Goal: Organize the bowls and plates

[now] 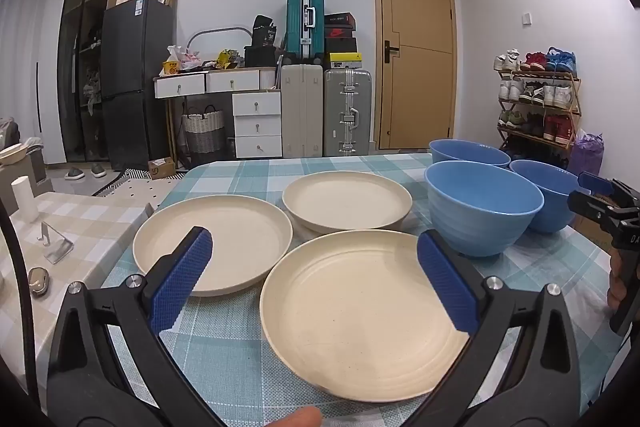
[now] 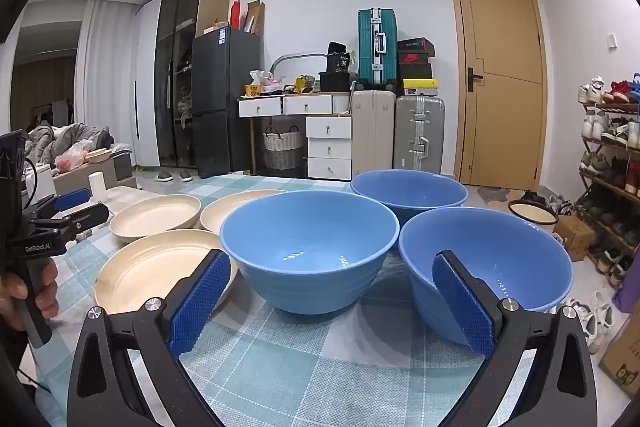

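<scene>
Three cream plates lie on the checked tablecloth: a near plate (image 1: 362, 311), a left plate (image 1: 224, 239) and a far plate (image 1: 346, 201). Three blue bowls stand to their right: a near bowl (image 1: 482, 205), a far bowl (image 1: 468, 151) and a right bowl (image 1: 550, 191). My left gripper (image 1: 316, 259) hovers open above the near plate, holding nothing. In the right wrist view my right gripper (image 2: 332, 287) is open in front of the middle bowl (image 2: 310, 247), with the right bowl (image 2: 486, 267) behind its right finger. The plates (image 2: 156, 269) lie to the left there.
A second table with a beige checked cloth (image 1: 92, 223) adjoins on the left, bearing a metal stand (image 1: 56, 243) and a white cylinder (image 1: 24, 197). A shoe rack (image 2: 612, 163) and a cardboard box (image 2: 574, 237) stand on the floor to the right. Suitcases and a door are beyond.
</scene>
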Motion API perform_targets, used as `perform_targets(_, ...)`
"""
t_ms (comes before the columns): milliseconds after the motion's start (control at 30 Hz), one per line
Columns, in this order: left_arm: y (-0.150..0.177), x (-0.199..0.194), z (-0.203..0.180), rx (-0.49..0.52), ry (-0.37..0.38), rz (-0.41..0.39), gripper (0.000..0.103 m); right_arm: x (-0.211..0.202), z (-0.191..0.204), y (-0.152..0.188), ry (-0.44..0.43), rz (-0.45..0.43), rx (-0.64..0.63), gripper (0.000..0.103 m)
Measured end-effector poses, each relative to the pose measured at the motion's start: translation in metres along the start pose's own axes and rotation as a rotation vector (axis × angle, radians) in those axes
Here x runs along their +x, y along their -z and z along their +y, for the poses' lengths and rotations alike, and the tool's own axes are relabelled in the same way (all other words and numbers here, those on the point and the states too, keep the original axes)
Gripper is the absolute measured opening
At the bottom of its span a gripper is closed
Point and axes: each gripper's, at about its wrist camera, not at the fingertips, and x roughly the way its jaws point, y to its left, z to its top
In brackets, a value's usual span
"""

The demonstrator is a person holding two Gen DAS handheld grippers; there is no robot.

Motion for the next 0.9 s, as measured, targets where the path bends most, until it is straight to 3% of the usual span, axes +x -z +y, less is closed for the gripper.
perform_targets(900,0.0,0.0004,0.0008,-0.015,0.005,0.009,0.102,-0.0004,0.0,-0.0002,-0.005,-0.001,0.017,0.103)
